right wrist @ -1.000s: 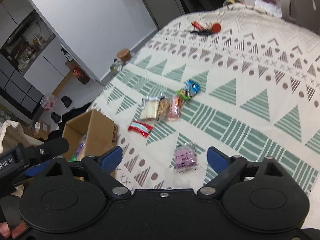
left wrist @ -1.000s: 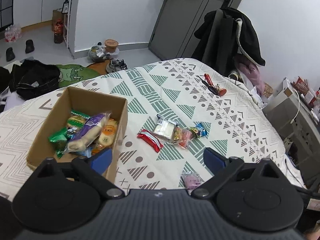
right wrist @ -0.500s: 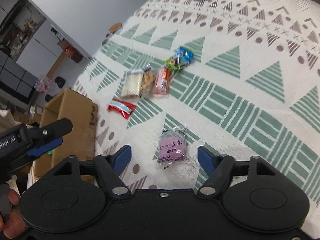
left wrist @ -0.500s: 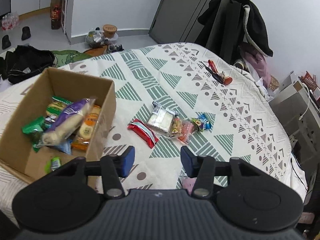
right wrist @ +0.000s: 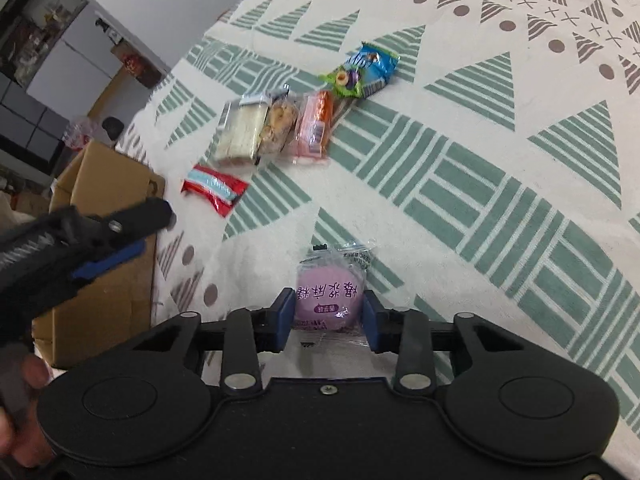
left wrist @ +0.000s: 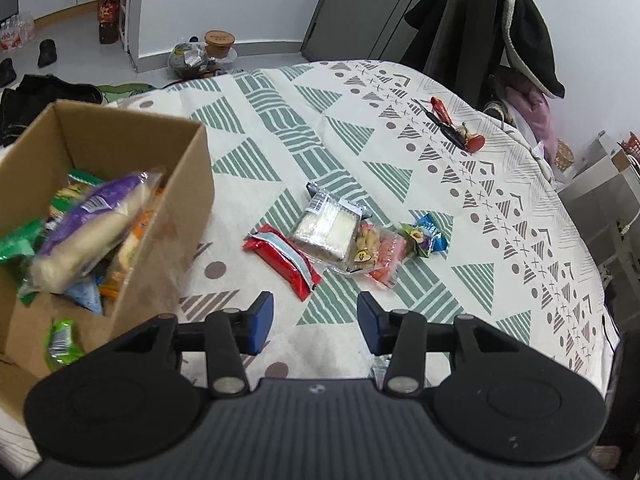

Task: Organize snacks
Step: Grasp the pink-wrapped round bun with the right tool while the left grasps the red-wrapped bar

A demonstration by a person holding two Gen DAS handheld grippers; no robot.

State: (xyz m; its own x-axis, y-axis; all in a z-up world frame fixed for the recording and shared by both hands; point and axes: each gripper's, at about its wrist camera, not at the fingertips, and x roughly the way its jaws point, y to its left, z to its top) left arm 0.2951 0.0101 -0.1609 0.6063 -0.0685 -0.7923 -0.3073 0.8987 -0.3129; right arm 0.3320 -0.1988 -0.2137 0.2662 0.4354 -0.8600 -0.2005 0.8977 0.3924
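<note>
cream bedspread (right wrist: 460, 128) patterned with green striped triangles and brown dots; pink round snack packet (right wrist: 329, 298); red wrapper (right wrist: 214, 189); brown cardboard box (left wrist: 120, 148).

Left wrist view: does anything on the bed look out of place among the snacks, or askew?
Yes. A red-handled tool lies with other small red and black items near the far edge of the patterned bedspread, apart from the snacks; it is no snack. In the cardboard box, the purple-wrapped bread lies tilted atop the other packets.

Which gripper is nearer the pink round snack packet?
Right. The right gripper straddles the pink snack packet, pads at its sides. The left gripper hangs off beside the cardboard box, jaws apart and empty.
</note>
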